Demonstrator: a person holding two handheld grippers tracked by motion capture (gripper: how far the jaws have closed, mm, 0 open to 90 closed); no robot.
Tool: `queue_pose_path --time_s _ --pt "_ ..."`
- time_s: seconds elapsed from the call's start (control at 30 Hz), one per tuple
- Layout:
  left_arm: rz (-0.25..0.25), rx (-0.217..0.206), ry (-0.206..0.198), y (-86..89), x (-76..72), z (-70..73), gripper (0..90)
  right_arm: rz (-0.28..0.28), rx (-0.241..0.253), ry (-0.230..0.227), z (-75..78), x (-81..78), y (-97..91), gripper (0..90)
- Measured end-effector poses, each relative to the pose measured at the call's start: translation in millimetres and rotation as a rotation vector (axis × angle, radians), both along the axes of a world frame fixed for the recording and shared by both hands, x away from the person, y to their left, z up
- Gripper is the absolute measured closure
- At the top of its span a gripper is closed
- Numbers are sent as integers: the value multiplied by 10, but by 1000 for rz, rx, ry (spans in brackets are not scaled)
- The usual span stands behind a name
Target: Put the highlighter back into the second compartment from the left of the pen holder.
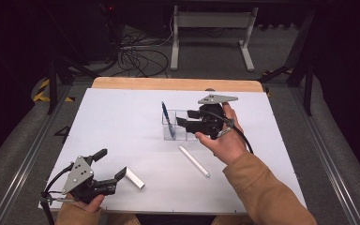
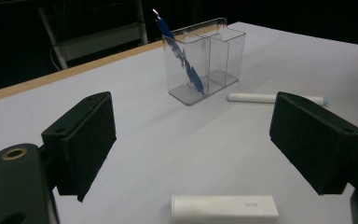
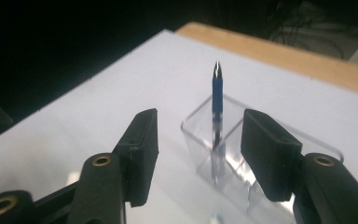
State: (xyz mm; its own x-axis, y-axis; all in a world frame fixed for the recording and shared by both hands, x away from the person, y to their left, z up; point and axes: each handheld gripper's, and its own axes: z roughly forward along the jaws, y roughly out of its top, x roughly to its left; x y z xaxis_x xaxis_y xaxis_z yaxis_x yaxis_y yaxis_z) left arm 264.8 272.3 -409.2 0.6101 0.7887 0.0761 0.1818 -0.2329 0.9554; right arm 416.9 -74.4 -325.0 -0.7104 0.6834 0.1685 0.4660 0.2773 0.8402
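- Left gripper (image 1: 113, 169) sits nearest, at the near left of the table (image 1: 122, 117). Its jaws are spread wide with nothing between them.
- Just past its jaws lies a short white tube (image 2: 224, 208), flat on the table. It looks light, stiff and smooth, so it could roll or slip. I would take it across the middle.
- Farther in and to the right lies a white marker (image 1: 193, 161), long and thin. It looks light and hard too. It is well apart from the tube.
- Right gripper (image 1: 182, 118) is farther still, held over the right half of the clear box (image 1: 182, 126). Its jaws are part way apart and hold nothing.
- A blue pen (image 3: 216, 100) stands tilted in the left half of the box. The box looks thin and light, so a bump could tip it.
- The right half of the box looks free for another pen.
- Plenty of bare table lies around the box. The near edge is close to the tube, and the far wooden edge (image 1: 178, 83) is well behind the box.
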Motion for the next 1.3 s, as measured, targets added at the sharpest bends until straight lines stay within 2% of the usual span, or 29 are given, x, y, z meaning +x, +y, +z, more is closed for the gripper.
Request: queue_pose_path --time_s 0.6,1.3 --pt "2 0 -1 -4 -1 0 152 10 -225 204 -269 -20 4 475" --pt "1 1 1 -7 2 -3 152 69 -425 342 -560 75 92 511"
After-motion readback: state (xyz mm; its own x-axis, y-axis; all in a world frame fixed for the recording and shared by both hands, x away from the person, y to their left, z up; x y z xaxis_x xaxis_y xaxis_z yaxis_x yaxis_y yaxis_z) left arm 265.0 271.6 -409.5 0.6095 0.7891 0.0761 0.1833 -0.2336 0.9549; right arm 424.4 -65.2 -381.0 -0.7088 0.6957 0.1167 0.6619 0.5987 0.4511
